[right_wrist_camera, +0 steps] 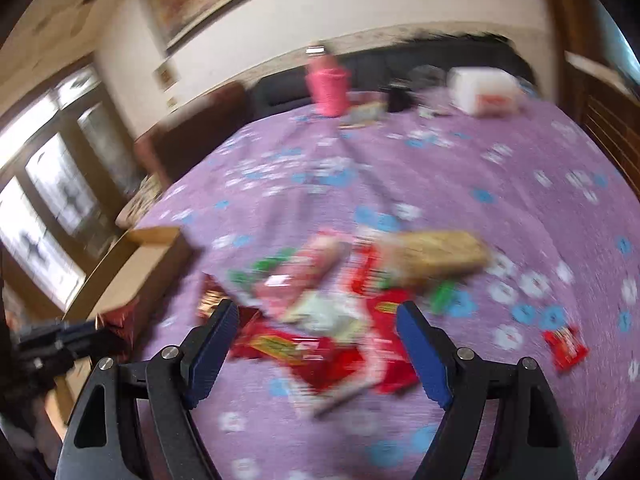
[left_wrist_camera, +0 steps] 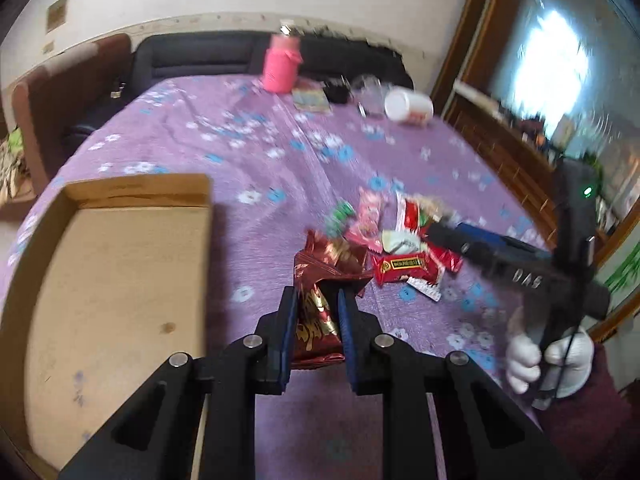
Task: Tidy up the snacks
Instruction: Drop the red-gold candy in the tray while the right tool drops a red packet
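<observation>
My left gripper [left_wrist_camera: 318, 300] is shut on a dark red snack packet [left_wrist_camera: 316, 320] with gold print and holds it just right of an open cardboard box [left_wrist_camera: 112, 280]. A pile of red, pink and green snack packets [left_wrist_camera: 400, 240] lies on the purple floral tablecloth beyond it. My right gripper [right_wrist_camera: 316, 312] is open over that pile [right_wrist_camera: 340, 300], which is blurred in the right wrist view. It also shows in the left wrist view [left_wrist_camera: 448, 236], at the pile's right side. One small red packet [right_wrist_camera: 566, 346] lies apart to the right.
A pink bottle [left_wrist_camera: 280, 64], a white jar on its side [left_wrist_camera: 408, 106], a glass and small dark items stand at the table's far edge. The box also shows at the left in the right wrist view [right_wrist_camera: 132, 276]. Chairs and a dark sofa are behind the table.
</observation>
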Available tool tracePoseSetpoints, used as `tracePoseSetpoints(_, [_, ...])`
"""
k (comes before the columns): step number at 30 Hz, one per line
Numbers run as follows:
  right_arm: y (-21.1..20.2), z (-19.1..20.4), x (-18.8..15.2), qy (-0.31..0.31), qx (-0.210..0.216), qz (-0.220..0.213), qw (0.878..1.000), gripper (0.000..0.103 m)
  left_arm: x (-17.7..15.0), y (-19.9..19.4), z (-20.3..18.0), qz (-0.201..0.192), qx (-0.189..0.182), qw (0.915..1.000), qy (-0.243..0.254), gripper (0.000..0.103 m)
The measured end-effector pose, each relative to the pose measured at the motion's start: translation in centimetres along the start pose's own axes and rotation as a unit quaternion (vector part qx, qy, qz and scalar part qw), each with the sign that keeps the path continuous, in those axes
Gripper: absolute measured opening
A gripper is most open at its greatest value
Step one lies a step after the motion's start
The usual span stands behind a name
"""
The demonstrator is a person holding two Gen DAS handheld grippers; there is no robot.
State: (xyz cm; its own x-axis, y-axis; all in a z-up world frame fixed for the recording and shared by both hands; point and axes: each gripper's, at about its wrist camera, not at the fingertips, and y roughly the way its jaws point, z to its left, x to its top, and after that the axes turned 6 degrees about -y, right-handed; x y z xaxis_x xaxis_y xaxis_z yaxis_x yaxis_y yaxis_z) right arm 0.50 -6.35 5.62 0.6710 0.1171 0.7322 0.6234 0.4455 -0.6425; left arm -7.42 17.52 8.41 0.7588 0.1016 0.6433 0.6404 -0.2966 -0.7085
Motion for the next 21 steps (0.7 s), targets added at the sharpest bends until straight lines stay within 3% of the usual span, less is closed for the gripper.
tracePoseSetpoints(2, [1.0,3.6,0.6,-0.068,0.021,0.026,0.997,0.085,-0.1,-2.0,1.3,-0.016,-0.007,0.9997,-0.016,0.02])
tracePoseSetpoints(5, [3.3,7.7,0.7,-0.139,0.021,0.061,0.988,0.082,-0.7,-4.6,3.6,-0.038,-0.005,0.9986,-0.035,0.02])
tracePoseSetpoints(8, [6.6,10.6,0.6,-0.218,-0.02,0.095,0.971,0.072,-1.4,-6.6,6.1,-0.051,0.002,0.997,-0.059,0.02])
tracePoseSetpoints(10, [8.3,10.9,0.6,-0.237,-0.036,0.115,0.964,0.061,-2.0,-7.5,7.9,-0.058,0.013,0.9955,-0.074,0.02])
tracePoseSetpoints(13, [9.9,10.6,0.7,-0.225,-0.034,0.136,0.964,0.041,-2.8,-8.3,10.3,-0.063,0.018,0.9934,-0.094,0.02])
tracePoseSetpoints(17, [9.5,10.0,0.7,-0.181,-0.018,0.142,0.973,0.033,-3.5,-8.4,12.6,-0.064,0.021,0.9908,-0.117,0.02])
tracePoseSetpoints(21, [7.4,9.7,1.0,-0.131,-0.002,0.128,0.983,0.033,-3.7,-8.3,14.0,-0.065,0.019,0.9894,-0.128,0.02])
